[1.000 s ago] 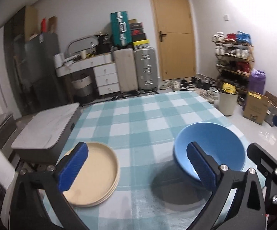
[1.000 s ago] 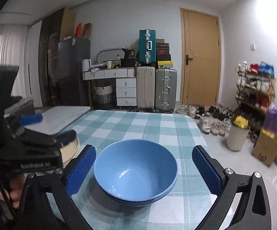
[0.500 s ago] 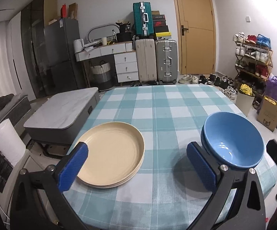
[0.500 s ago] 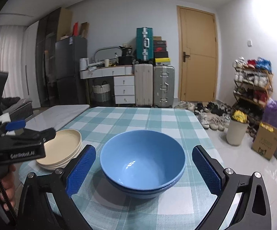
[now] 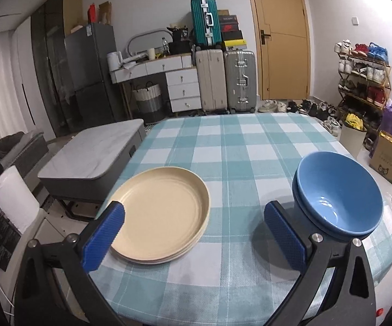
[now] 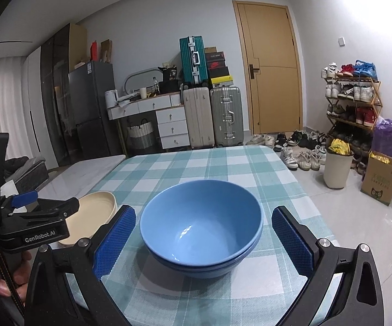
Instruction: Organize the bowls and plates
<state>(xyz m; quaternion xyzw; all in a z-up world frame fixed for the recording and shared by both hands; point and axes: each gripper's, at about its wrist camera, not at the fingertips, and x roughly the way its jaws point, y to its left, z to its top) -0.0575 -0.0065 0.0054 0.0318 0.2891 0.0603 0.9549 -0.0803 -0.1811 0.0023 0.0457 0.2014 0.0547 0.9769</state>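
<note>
A stack of cream plates point(image 5: 161, 212) lies at the table's near left, and the plates point(image 6: 92, 214) show low at the left of the right wrist view. Two nested blue bowls point(image 5: 337, 193) stand at the near right; the bowls point(image 6: 201, 225) fill the centre of the right wrist view. My left gripper point(image 5: 193, 237) is open above the cloth between plates and bowls, holding nothing. My right gripper point(image 6: 202, 241) is open, its fingers standing either side of the bowls without touching them. The left gripper's body point(image 6: 33, 225) appears at that view's left, held by a hand.
The table wears a teal checked cloth point(image 5: 239, 146). A low grey marble-topped table point(image 5: 92, 154) stands off its left edge, with a paper roll point(image 5: 14, 198) nearer. Suitcases, drawers, a door, a shoe rack, a bin and a cardboard box line the room behind.
The left gripper has pulled back and risen, so plates and bowls now sit wholly in its view. The right gripper has also drawn back slightly from the bowls. Both stayed open.
</note>
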